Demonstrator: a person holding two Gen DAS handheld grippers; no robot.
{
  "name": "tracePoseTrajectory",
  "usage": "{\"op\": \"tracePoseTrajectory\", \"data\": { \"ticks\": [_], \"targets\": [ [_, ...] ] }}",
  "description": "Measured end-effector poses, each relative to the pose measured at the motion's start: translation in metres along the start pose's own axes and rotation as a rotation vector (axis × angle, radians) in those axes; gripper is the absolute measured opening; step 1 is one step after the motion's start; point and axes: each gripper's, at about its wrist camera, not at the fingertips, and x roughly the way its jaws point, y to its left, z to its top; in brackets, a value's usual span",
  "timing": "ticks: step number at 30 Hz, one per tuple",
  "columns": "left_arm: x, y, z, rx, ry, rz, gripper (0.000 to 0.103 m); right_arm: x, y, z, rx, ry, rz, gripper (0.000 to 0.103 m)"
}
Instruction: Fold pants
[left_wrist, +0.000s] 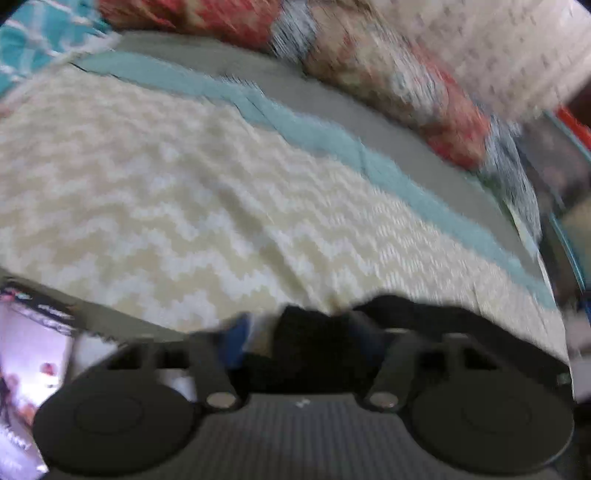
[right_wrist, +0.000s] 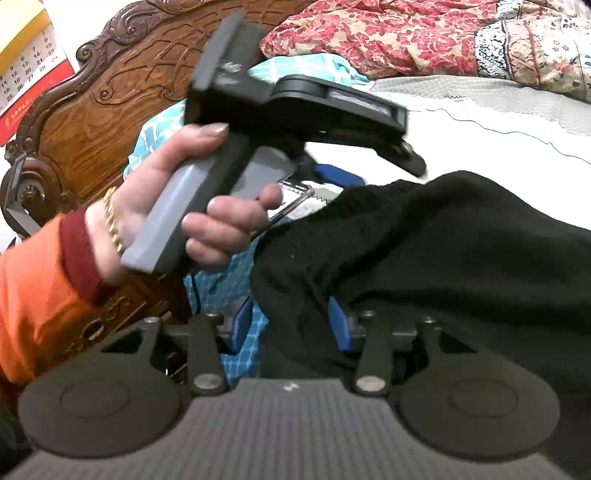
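The pants (right_wrist: 424, 251) are black knit fabric, lifted above the bed and draped to the right in the right wrist view. My right gripper (right_wrist: 291, 325) is shut on a bunch of this fabric between its blue fingers (right_wrist: 338, 326). My left gripper (left_wrist: 303, 332) is shut on black pants fabric (left_wrist: 314, 332) too, shown blurred in its own view with a blue fingertip (left_wrist: 236, 339) beside the cloth. The left gripper also shows in the right wrist view (right_wrist: 332, 173), held in a hand at the pants' upper edge.
The bed carries a cream zigzag cover (left_wrist: 184, 192) with a teal band (left_wrist: 295, 125) and grey border. A red floral quilt (right_wrist: 424, 37) lies at the back. A carved wooden headboard (right_wrist: 110, 96) stands at left with a teal patterned pillow (right_wrist: 162, 133).
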Motion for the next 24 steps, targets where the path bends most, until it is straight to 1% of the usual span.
{"op": "tracePoseTrajectory", "data": {
  "ticks": [1,2,4,6,8,9,10,11,12,13,15,16,17,18,19,20,21,22,24],
  "targets": [
    [0.002,-0.004,-0.002,0.020,0.013,0.017,0.027,-0.001,0.000,0.000,0.001,-0.002,-0.001,0.048],
    [0.002,-0.007,-0.004,0.042,0.015,0.023,0.022,-0.003,-0.001,0.001,0.002,-0.006,-0.003,0.048],
    [-0.006,-0.011,-0.007,0.043,-0.025,0.024,0.014,-0.009,-0.002,0.001,0.003,-0.020,-0.013,0.049],
    [-0.021,-0.008,-0.010,0.012,-0.096,0.017,0.012,-0.013,-0.006,0.003,0.020,-0.036,-0.025,0.049],
    [-0.039,-0.006,-0.012,-0.024,-0.204,0.049,0.010,-0.018,-0.012,0.005,0.045,-0.062,-0.040,0.049],
    [-0.048,-0.002,-0.017,-0.054,-0.269,0.064,0.007,-0.021,-0.014,0.006,0.056,-0.083,-0.053,0.049],
    [-0.056,0.002,-0.022,-0.095,-0.324,0.085,0.007,-0.024,-0.016,0.007,0.063,-0.102,-0.063,0.049],
    [-0.058,0.008,-0.026,-0.137,-0.343,0.114,0.007,-0.027,-0.018,0.007,0.073,-0.122,-0.074,0.049],
    [-0.055,0.015,-0.028,-0.180,-0.343,0.137,0.007,-0.028,-0.019,0.008,0.079,-0.131,-0.083,0.049],
    [-0.046,0.021,-0.031,-0.210,-0.324,0.153,0.007,-0.028,-0.021,0.008,0.087,-0.136,-0.097,0.050],
    [-0.026,0.024,-0.036,-0.218,-0.277,0.222,0.009,-0.024,-0.024,0.008,0.098,-0.124,-0.121,0.053],
    [-0.023,0.024,-0.039,-0.218,-0.273,0.240,0.013,-0.023,-0.025,0.008,0.107,-0.121,-0.128,0.054],
    [-0.026,0.025,-0.041,-0.236,-0.277,0.238,0.017,-0.025,-0.027,0.007,0.113,-0.123,-0.129,0.054],
    [-0.033,0.027,-0.043,-0.264,-0.280,0.211,0.017,-0.028,-0.027,0.006,0.117,-0.129,-0.128,0.056],
    [-0.042,0.028,-0.043,-0.296,-0.294,0.164,0.018,-0.032,-0.027,0.005,0.118,-0.135,-0.127,0.057],
    [-0.055,0.030,-0.045,-0.326,-0.331,0.120,0.021,-0.035,-0.025,0.005,0.115,-0.144,-0.123,0.061],
    [-0.069,0.031,-0.046,-0.342,-0.369,0.097,0.022,-0.035,-0.022,0.004,0.104,-0.149,-0.112,0.063],
    [-0.084,0.031,-0.051,-0.344,-0.394,0.088,0.022,-0.034,-0.018,0.002,0.086,-0.138,-0.088,0.063],
    [-0.102,0.021,-0.052,-0.324,-0.406,0.059,0.022,-0.018,-0.003,-0.002,0.043,-0.072,-0.022,0.066]
  ]
}}
